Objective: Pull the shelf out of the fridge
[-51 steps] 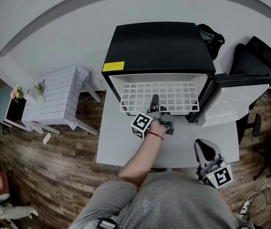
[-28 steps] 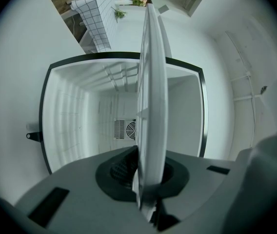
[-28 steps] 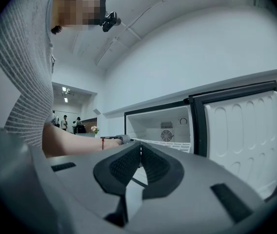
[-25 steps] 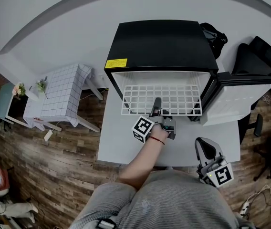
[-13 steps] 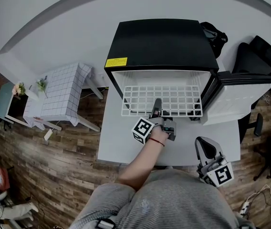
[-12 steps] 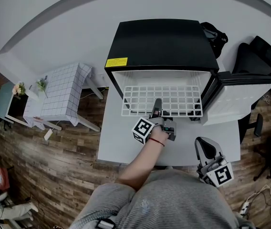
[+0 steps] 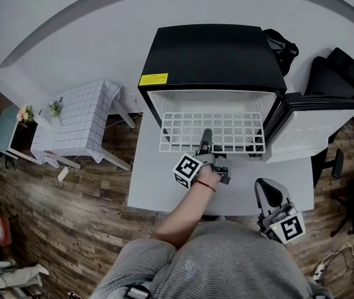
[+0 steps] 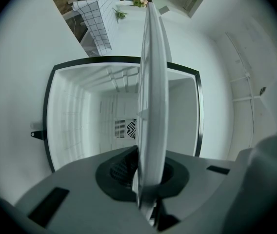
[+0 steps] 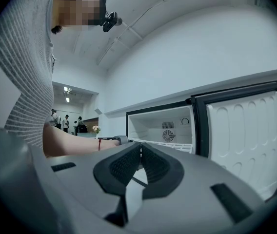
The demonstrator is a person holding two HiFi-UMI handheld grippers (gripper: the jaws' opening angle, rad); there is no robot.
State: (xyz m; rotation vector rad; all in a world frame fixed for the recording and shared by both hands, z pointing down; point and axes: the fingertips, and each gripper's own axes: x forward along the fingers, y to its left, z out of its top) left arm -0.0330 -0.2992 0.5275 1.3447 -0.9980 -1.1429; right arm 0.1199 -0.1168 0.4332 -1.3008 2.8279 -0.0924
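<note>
A black mini fridge (image 7: 211, 55) stands on a white table (image 7: 155, 189) with its door (image 7: 311, 132) swung open to the right. A white wire shelf (image 7: 213, 131) sticks partly out of its front. My left gripper (image 7: 205, 142) is shut on the middle of the shelf's front edge. In the left gripper view the shelf (image 8: 153, 82) runs edge-on between the jaws of the left gripper (image 8: 148, 177), with the fridge's white inside (image 8: 80, 126) behind it. My right gripper (image 7: 264, 192) rests low at the right, shut and holding nothing. The right gripper (image 9: 139, 160) faces the fridge (image 9: 165, 126) and its open door (image 9: 248, 135).
A small table with a checked cloth (image 7: 80, 126) stands to the left on the wooden floor. A black office chair (image 7: 339, 73) and a dark bag (image 7: 278, 42) sit behind and to the right of the fridge. My forearm (image 9: 75, 143) crosses the right gripper view.
The shelf has come slightly further out of the fridge with the left gripper on it. The right gripper has stayed where it was.
</note>
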